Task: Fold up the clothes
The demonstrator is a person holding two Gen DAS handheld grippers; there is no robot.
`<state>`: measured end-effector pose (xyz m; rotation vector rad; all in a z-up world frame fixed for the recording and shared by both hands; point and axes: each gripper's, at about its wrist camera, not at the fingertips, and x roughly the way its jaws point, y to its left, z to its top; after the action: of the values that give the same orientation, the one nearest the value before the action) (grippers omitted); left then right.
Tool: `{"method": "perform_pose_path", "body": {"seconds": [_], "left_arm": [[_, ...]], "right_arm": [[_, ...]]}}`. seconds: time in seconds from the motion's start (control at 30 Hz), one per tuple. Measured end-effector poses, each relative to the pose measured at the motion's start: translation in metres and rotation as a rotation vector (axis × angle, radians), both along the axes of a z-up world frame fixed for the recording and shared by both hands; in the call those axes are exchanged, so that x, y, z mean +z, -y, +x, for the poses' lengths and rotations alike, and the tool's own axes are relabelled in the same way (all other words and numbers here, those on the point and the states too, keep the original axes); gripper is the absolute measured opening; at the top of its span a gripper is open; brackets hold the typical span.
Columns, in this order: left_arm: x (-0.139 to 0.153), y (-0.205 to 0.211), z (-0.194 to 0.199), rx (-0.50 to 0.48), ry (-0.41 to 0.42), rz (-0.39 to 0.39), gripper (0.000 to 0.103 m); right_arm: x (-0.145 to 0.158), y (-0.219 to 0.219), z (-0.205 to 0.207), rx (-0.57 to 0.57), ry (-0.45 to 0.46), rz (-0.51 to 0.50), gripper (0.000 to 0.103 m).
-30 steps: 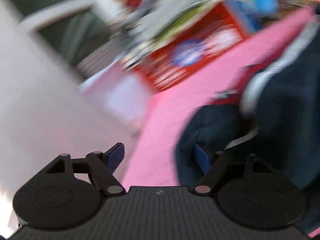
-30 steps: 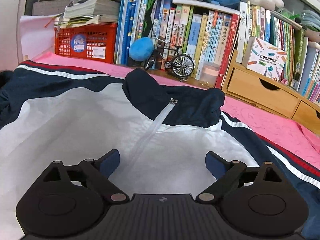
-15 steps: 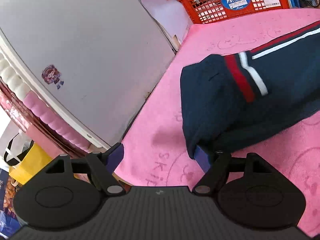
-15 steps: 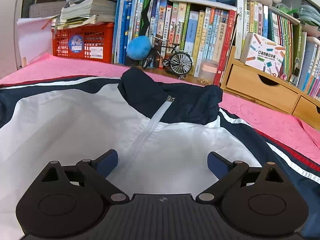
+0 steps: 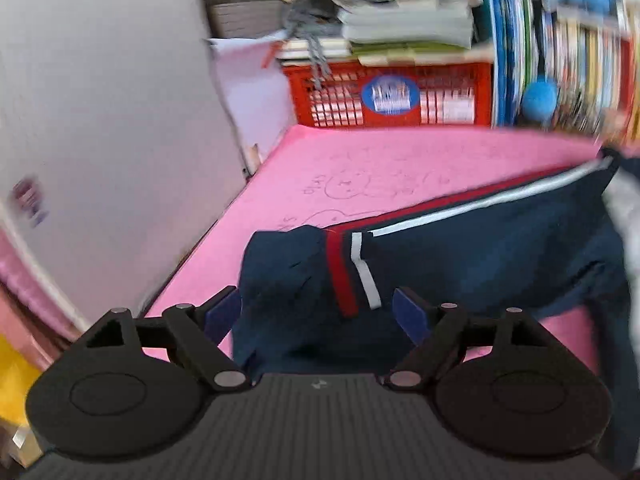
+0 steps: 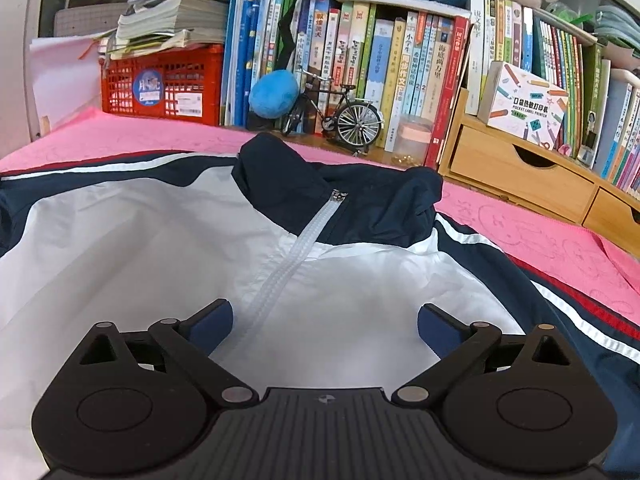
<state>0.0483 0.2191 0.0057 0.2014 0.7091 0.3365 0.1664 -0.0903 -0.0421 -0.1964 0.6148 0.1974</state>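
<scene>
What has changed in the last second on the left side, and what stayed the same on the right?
The left gripper swung over the sleeve cuff; its fingers are opening with the cuff between them, not clamped. The right gripper kept its place over the jacket, opening slightly, holding nothing.

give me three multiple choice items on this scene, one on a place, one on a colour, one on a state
1. Where is the model bicycle?
A. in front of the books
B. on the jacket
C. inside the crate

2. What colour is the crate?
A. green
B. red
C. black

3. How is the jacket zip?
A. undone to the hem
B. closed up to the collar
C. missing

Answers:
1 A, it stands at the foot of the book row.
2 B, its lattice walls are red.
3 B, the white zip runs shut to the navy collar.
</scene>
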Motion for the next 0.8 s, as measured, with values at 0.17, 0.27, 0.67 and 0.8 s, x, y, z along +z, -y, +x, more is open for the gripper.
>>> {"method": "perform_pose_path", "body": {"seconds": [0.17,0.27,0.67,0.8], "left_arm": [[-0.025,-0.009,0.038,0.121,-0.029,0.333,0.078],[0.004,-0.030,0.034,0.244,0.049,0.441,0.075],[-0.003,-0.004,0.010,-0.096,-0.063,0.024,0.077],[-0.024,-0.021,0.030,0.072,-0.105,0.188,0.077]], "right_arm": [[0.000,0.001,0.000,-0.004,-0.003,0.001,0.102],[0.000,0.002,0.001,-0.005,-0.010,0.010,0.102],[0.000,0.005,0.004,-0.022,-0.030,0.038,0.103],[0.000,0.000,0.001,-0.024,-0.010,0.004,0.103]]}}
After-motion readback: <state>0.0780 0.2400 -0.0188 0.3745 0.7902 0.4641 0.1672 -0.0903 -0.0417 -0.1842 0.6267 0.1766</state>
